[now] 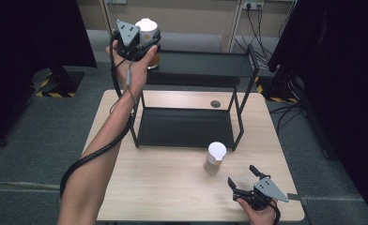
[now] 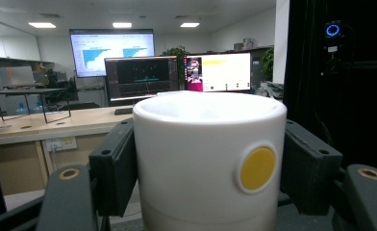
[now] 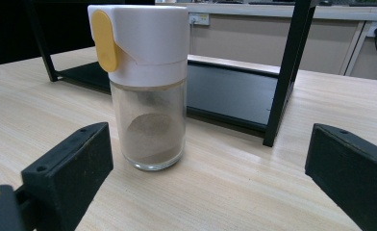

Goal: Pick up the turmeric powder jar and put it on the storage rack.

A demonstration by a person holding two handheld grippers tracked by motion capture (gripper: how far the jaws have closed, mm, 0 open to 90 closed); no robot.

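My left gripper [image 1: 144,41] is raised at the left end of the black rack's top shelf [image 1: 205,63]. It is shut on a spice jar [image 1: 147,27] with a white lid; in the left gripper view both pads press the sides of the lid [image 2: 196,144], which bears a yellow round button. A second spice jar [image 1: 215,157], glass with brown powder and a white lid with a yellow tab, stands upright on the wooden table [image 1: 168,187] in front of the rack. My right gripper [image 1: 241,174] rests low near the table's front right, open, its jaws wide apart and short of this jar [image 3: 150,96].
The two-tier black rack has a bare lower shelf [image 1: 182,126] and thin corner posts [image 1: 241,119]. A round dark cable hole [image 1: 215,103] sits in the table behind it. Cables [image 1: 262,33] lie on the floor at the back right.
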